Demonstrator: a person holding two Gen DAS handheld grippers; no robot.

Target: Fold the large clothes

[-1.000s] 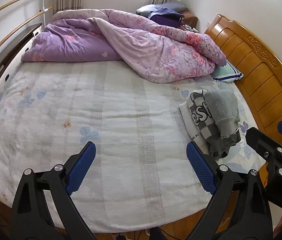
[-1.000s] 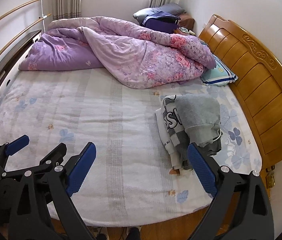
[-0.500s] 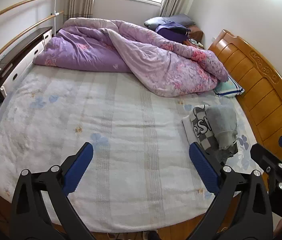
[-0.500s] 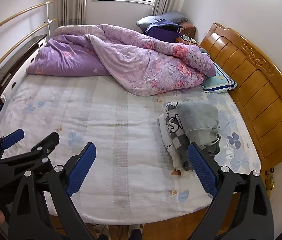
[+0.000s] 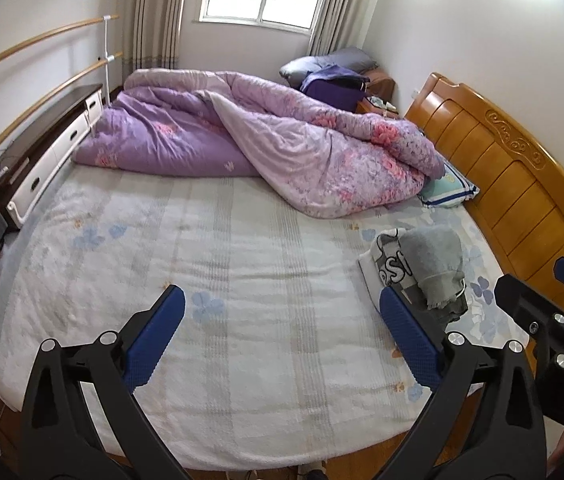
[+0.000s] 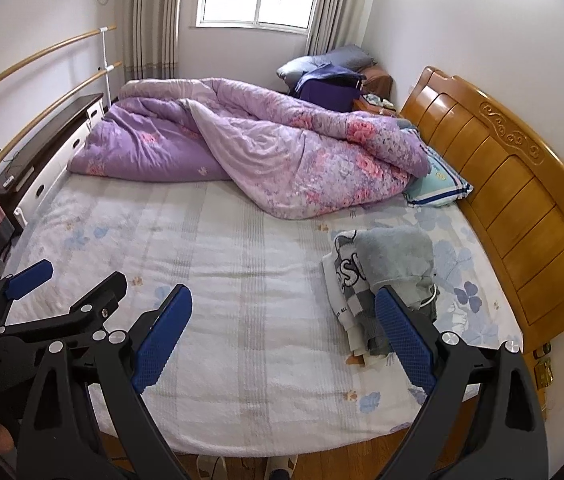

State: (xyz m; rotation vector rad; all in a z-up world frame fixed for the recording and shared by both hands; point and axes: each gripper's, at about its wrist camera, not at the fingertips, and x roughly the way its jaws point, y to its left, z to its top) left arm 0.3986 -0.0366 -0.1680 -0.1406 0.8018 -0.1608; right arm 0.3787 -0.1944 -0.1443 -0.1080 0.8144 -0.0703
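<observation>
A stack of folded clothes, a grey garment on a checkered black-and-white one, lies on the right side of the bed near the headboard; it also shows in the right wrist view. My left gripper is open and empty, held above the bed's near edge. My right gripper is open and empty, to the right of the left one, with its right finger in front of the stack. Each gripper shows at the edge of the other's view.
A crumpled purple floral quilt covers the far part of the bed. A pillow lies by the wooden headboard. A low cabinet and wall rails stand at the left. More bedding is piled in the far corner.
Both grippers have pulled back and risen from the bed, so more of the room and window shows. Both stay open. The clothes stack has not moved.
</observation>
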